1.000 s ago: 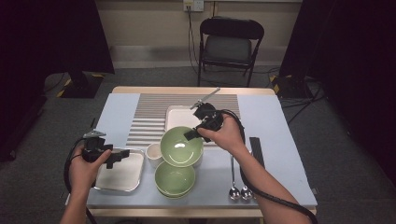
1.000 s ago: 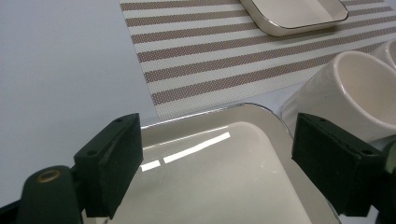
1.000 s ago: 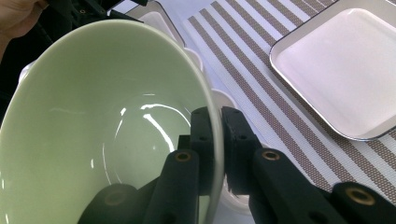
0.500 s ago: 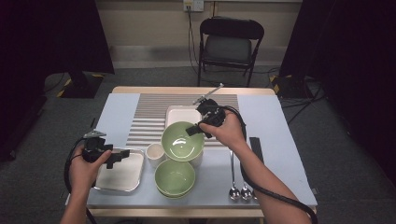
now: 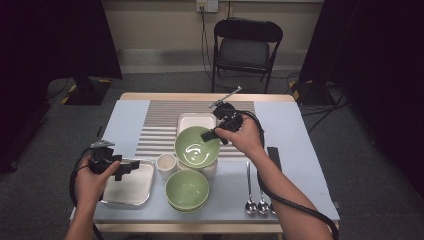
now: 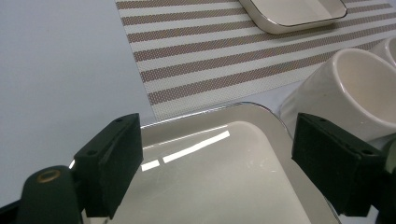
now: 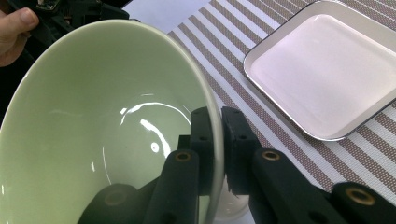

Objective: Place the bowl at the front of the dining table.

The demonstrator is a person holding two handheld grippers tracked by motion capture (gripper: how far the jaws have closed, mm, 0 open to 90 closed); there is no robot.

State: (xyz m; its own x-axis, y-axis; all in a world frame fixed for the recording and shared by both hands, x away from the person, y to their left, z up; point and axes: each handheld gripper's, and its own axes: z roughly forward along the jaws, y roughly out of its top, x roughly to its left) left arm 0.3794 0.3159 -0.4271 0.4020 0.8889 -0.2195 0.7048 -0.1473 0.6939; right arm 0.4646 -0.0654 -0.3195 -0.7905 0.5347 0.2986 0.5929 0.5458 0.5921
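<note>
A: Two green bowls in play, and the right gripper (image 7: 215,140) has one of them, the held bowl (image 5: 196,146), pinched by the rim, one jaw inside the wall, one outside.

B: Clenched tight on it, yes. From the high view that bowl hangs tilted above the striped mat (image 5: 160,125), at about twelve o'clock from the second bowl (image 5: 187,189) sitting near the table's front edge.

A: And the white tray (image 7: 322,70) lies at one o'clock from the rim in the right gripper view. What about the other side?

B: Left gripper (image 6: 217,163) is released, jaws wide apart, hovering over the steel tray (image 5: 131,183) at nine o'clock from the lower bowl. White cup (image 5: 165,163) just beside that tray's corner.

A: So how does this carry go well, in your book?

B: I'd say keep the squeeze firm; a rim pinch on glazed ceramic looks prone to pivoting, since the bowl's weight hangs off one edge. Level the wrist before lowering, so the foot lands flat.

A: And the landing spot?

B: My guess is the mat or the white tray. Either way, clear the cup and the other white dish tucked under the bowl first, come down slowly, and let go only once the base rests.

A: Spoons (image 5: 255,202) at four o'clock, well apart. No trouble there.
</note>
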